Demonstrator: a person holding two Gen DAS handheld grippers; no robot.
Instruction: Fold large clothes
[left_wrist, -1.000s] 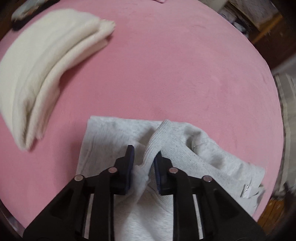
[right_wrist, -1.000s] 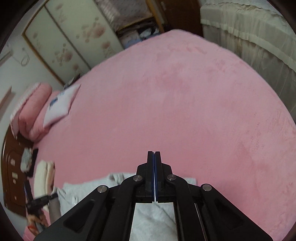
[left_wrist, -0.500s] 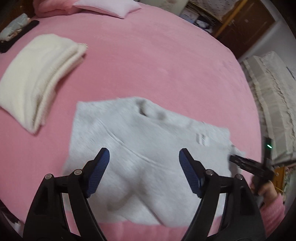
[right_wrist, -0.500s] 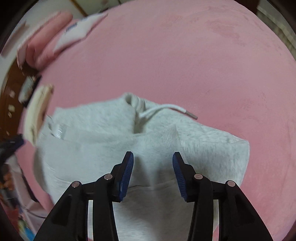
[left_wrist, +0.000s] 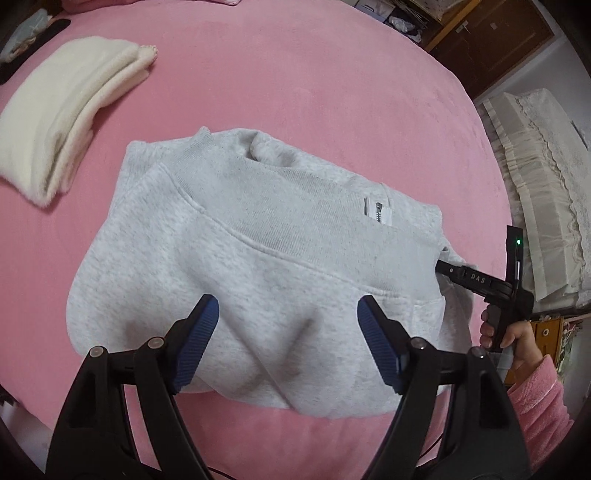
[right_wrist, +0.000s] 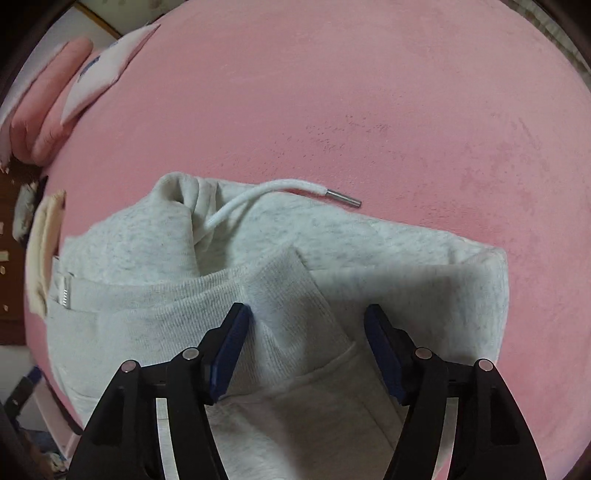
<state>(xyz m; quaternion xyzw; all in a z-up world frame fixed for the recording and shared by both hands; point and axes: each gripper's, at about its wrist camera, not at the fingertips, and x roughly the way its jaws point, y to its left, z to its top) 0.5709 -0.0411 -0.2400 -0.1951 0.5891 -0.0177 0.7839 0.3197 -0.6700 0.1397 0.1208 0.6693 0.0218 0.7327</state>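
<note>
A light grey hoodie (left_wrist: 258, 236) lies folded into a compact bundle on the pink bed (left_wrist: 314, 92), its ribbed band (left_wrist: 277, 221) and zipper end (left_wrist: 378, 212) facing up. My left gripper (left_wrist: 286, 301) hovers open above its near part, nothing between the pads. In the right wrist view the hoodie (right_wrist: 369, 258) fills the lower half, with a white drawstring (right_wrist: 258, 195) lying on top. My right gripper (right_wrist: 306, 310) is close over a raised ribbed fold; its jaws are opening and the pads do not press on it. The left view shows the right gripper (left_wrist: 441, 266) at the hoodie's right edge, held by a hand (left_wrist: 513, 332).
A folded cream garment (left_wrist: 62, 122) lies to the hoodie's left, seen also as the cream garment (right_wrist: 44, 251). Pillows (right_wrist: 55, 103) sit at the bed's far corner. Wooden furniture (left_wrist: 491, 44) and a white lace-covered piece (left_wrist: 546, 166) stand past the bed's right edge.
My left gripper let go of the grey fabric, opened wide and drew up and back. My right gripper went from shut to open and came down close over the hoodie.
</note>
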